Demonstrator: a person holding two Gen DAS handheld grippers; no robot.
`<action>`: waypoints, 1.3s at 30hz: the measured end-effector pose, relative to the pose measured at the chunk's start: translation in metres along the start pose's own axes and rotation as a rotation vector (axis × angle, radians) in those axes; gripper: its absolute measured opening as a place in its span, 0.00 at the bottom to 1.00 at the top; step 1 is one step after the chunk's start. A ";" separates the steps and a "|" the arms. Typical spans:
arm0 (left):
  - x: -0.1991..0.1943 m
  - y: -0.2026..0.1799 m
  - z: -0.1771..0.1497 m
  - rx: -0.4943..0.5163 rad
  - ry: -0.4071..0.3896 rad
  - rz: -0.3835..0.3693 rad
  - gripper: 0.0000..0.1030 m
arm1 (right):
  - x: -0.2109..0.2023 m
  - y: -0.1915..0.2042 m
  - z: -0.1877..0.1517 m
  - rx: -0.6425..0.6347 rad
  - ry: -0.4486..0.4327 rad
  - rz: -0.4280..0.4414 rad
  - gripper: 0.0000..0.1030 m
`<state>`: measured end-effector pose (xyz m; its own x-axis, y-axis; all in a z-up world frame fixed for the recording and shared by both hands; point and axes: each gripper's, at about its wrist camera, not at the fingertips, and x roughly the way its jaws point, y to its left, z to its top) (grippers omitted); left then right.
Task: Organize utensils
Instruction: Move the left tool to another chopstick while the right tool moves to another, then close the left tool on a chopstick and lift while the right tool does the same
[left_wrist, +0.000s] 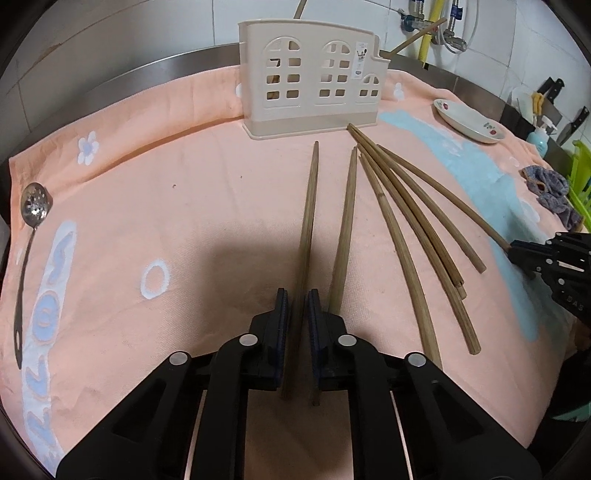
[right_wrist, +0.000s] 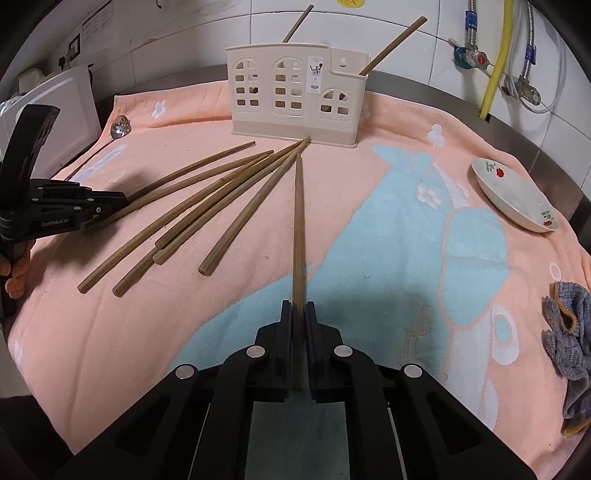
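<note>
Several brown wooden chopsticks (left_wrist: 406, 236) lie fanned on the peach towel (left_wrist: 184, 192). My left gripper (left_wrist: 298, 295) is shut on the leftmost chopstick (left_wrist: 310, 206), whose tip points at the beige utensil holder (left_wrist: 310, 81). A second chopstick (left_wrist: 349, 206) lies just right of its fingers. In the right wrist view my right gripper (right_wrist: 298, 306) is shut on a single chopstick (right_wrist: 298, 221), also aimed at the holder (right_wrist: 295, 99). Two chopsticks (right_wrist: 391, 46) stand inside the holder. The left gripper (right_wrist: 123, 201) shows at the left edge, the right gripper (left_wrist: 511, 247) at the far right.
A slotted metal spoon (left_wrist: 35, 206) lies at the towel's left edge. At the right sit a white flowered dish (right_wrist: 513, 195) and a grey cloth (right_wrist: 569, 347). Tiled wall, pipes and a steel rim run behind the holder. Knives (left_wrist: 554, 92) hang at the far right.
</note>
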<state>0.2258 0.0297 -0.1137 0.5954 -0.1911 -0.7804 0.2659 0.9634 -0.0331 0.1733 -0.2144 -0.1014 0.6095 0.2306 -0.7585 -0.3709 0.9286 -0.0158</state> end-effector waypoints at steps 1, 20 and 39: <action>-0.001 -0.001 0.000 -0.003 -0.002 0.008 0.07 | 0.000 0.000 0.000 0.003 -0.001 0.001 0.06; -0.049 0.000 0.027 -0.048 -0.140 -0.023 0.06 | -0.054 0.002 0.037 0.015 -0.185 0.008 0.07; -0.074 0.002 0.077 -0.017 -0.220 -0.030 0.05 | -0.094 -0.005 0.124 -0.026 -0.359 0.010 0.07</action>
<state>0.2411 0.0314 -0.0078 0.7393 -0.2540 -0.6236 0.2738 0.9595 -0.0662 0.2044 -0.2043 0.0505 0.8114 0.3317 -0.4813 -0.3932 0.9190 -0.0297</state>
